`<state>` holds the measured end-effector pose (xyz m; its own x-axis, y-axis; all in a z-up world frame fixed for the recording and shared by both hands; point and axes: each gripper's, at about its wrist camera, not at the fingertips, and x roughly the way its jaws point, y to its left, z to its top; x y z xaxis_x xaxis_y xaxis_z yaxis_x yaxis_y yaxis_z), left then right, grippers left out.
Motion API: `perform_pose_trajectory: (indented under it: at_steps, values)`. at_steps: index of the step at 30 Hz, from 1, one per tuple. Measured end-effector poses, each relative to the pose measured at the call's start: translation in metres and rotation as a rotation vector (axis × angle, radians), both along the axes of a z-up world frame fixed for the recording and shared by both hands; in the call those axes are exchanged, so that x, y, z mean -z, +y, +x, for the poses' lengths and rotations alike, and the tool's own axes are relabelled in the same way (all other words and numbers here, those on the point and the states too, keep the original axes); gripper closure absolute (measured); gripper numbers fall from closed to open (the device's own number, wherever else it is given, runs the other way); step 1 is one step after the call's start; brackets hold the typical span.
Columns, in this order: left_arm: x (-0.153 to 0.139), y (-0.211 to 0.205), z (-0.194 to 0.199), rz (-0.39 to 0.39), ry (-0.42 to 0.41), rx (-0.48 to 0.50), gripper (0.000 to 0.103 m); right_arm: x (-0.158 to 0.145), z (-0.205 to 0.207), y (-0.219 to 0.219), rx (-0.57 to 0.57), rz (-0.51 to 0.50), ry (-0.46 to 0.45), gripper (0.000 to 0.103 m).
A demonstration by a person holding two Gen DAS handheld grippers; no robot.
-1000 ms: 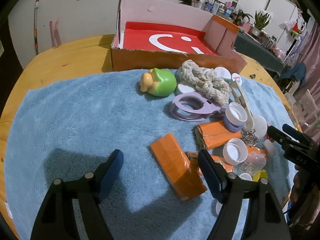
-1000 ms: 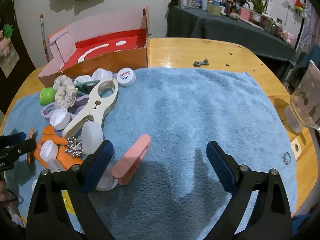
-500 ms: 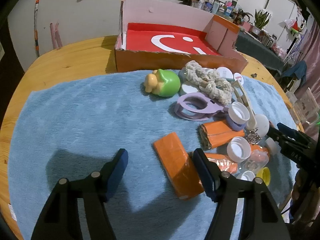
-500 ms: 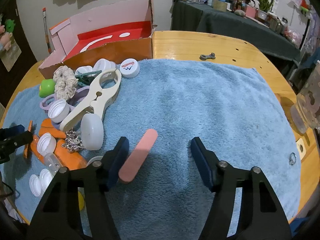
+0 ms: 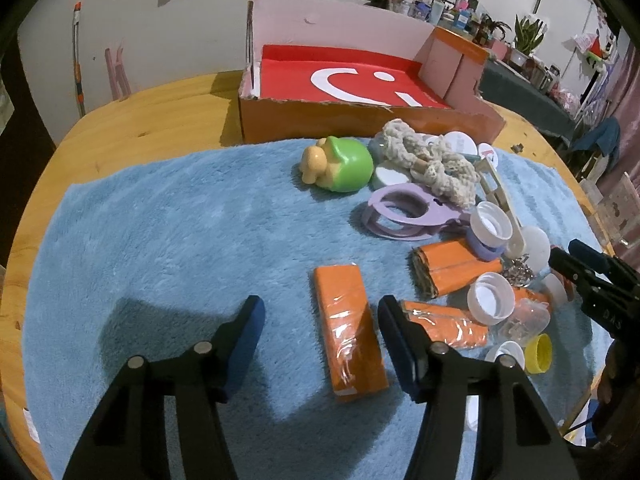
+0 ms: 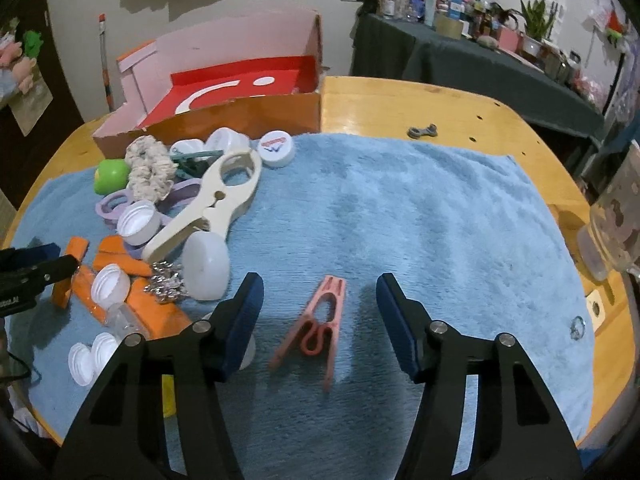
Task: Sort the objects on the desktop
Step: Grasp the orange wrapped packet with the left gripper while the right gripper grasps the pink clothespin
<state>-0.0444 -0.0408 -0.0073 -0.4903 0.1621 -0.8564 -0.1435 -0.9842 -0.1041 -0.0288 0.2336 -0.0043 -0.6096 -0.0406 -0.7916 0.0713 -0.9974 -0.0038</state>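
Note:
My left gripper (image 5: 318,340) is open, its fingers on either side of a flat orange packet (image 5: 348,330) lying on the blue towel (image 5: 160,232). My right gripper (image 6: 318,320) is open around a pink clothes peg (image 6: 318,330) lying flat on the towel. The pile holds a green and yellow toy (image 5: 340,164), a cream knitted scrunchie (image 5: 432,164), a purple clip (image 5: 404,216), a big cream clip (image 6: 212,204), more orange packets (image 5: 452,266) and several white bottle caps (image 5: 490,294).
An open cardboard box (image 5: 360,120) with a red smiley floor stands at the towel's far edge. A plastic jar (image 6: 616,232) stands at the table's right edge. A small metal piece (image 6: 422,132) lies on the bare wood. A dark cluttered side table (image 6: 480,60) is behind.
Both grippers have narrowed and shifted to straddle their objects: the left around the orange packet, the right around the pink peg, which now lies flat showing its open side.

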Motion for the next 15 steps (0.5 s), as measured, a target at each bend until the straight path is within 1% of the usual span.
perform_pose_trajectory:
  at_steps: [2,4,7,12,15]
  values:
    - [0.000,0.001,0.000,-0.004,0.000,0.002,0.041,0.003,-0.001,-0.001,-0.006,-0.006,-0.011,0.046]
    - [0.000,0.001,-0.001,-0.001,0.001,0.002,0.041,0.006,-0.003,-0.001,-0.013,-0.017,-0.026,0.056]
    - [0.000,0.001,-0.001,-0.001,0.000,0.003,0.047,0.009,-0.003,-0.001,-0.019,-0.029,-0.041,0.062]
    - [0.000,0.001,-0.002,0.012,-0.001,0.011,0.055,0.010,-0.002,0.000,-0.017,-0.028,-0.042,0.066]
    - [0.000,0.003,-0.002,0.011,-0.003,0.020,0.058,0.011,-0.002,0.002,-0.018,-0.035,-0.048,0.066]
